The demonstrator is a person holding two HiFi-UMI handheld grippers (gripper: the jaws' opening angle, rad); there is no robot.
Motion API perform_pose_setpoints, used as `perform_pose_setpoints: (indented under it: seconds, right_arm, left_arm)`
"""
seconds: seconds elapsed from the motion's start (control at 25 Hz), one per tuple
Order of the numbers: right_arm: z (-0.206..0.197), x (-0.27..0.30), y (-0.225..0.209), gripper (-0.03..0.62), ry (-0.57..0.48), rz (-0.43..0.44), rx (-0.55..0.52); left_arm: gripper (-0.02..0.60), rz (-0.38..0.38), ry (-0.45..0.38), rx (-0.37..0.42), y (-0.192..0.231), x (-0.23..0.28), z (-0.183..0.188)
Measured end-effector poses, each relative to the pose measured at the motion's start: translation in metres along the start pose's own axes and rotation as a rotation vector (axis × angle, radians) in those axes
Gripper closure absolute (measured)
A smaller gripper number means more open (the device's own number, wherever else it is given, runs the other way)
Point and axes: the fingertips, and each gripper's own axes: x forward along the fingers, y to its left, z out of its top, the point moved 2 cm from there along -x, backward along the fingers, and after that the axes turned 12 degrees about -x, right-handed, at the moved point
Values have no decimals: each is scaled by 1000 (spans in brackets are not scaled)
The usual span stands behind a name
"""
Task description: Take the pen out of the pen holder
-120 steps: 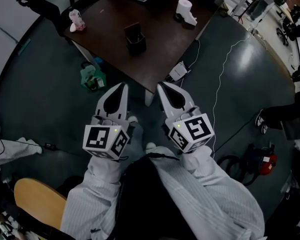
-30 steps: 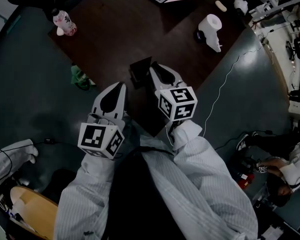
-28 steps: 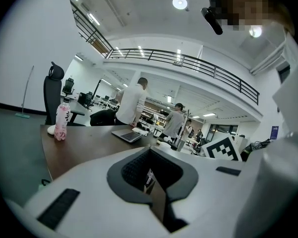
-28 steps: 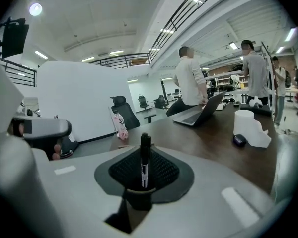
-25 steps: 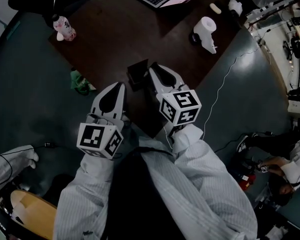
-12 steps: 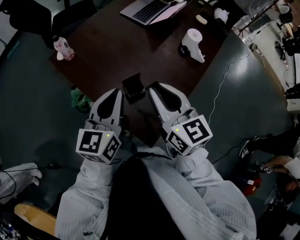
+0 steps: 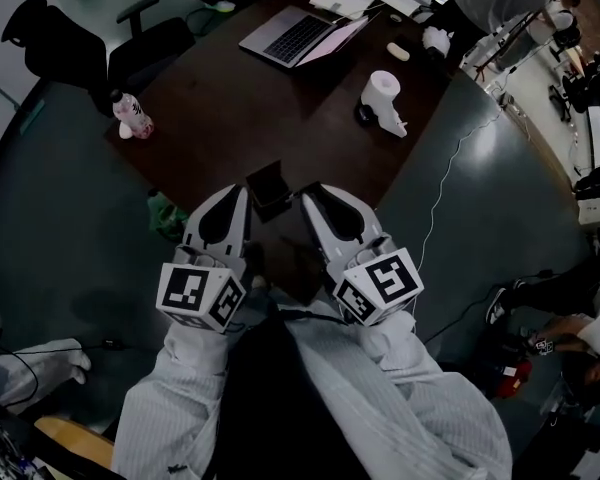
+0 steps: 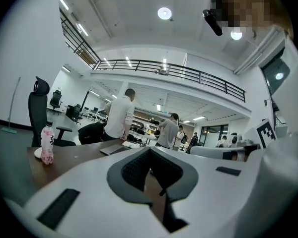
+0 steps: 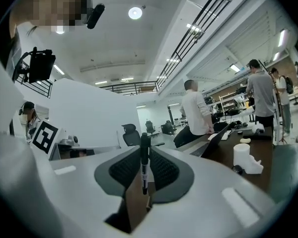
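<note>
From the head view the pen is hard to make out, because the right gripper [image 7: 309,194] covers it. The right gripper view shows it plainly: a black pen [image 9: 144,162] with a pale label stands upright, pinched between the two pads. Its lower end hangs free, with only brown surface behind it. The pen holder [image 7: 269,187], a black open-topped box, appears only in the head view. It stands between and just beyond the two gripper tips, and its inside is too dark to read. The left gripper [image 7: 243,190] has its jaws brought together at the tips with nothing between them. A small dark sliver low in the left gripper view cannot be identified. The near corner of the dark brown surface [image 7: 230,98] is hidden under the grippers and the white sleeves [image 7: 180,398].

The holder stands close to that near corner. Beyond it a broad stretch of bare surface reaches up to the open laptop [image 7: 298,36]. A pink-labelled bottle [image 7: 132,116] stands at the left corner, right by the edge, and a white paper roll [image 7: 383,90] stands near the right edge. On the floor, a green bundle [image 7: 164,214] lies just left of the surface, partly behind the left gripper. A white cable [image 7: 442,168] trails along the right side.
</note>
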Motion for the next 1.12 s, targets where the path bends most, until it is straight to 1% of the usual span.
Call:
perform_pose_setpoints:
  seconds: [0.48,1.12]
  right_arm:
    - [-6,9,7,536,22,38,-1]
    - [-11,7,1,536,21,43,7]
  left_arm:
    - [580,24,15,2,8,-1,-2]
    - [580,37,21,13,6,2,-8]
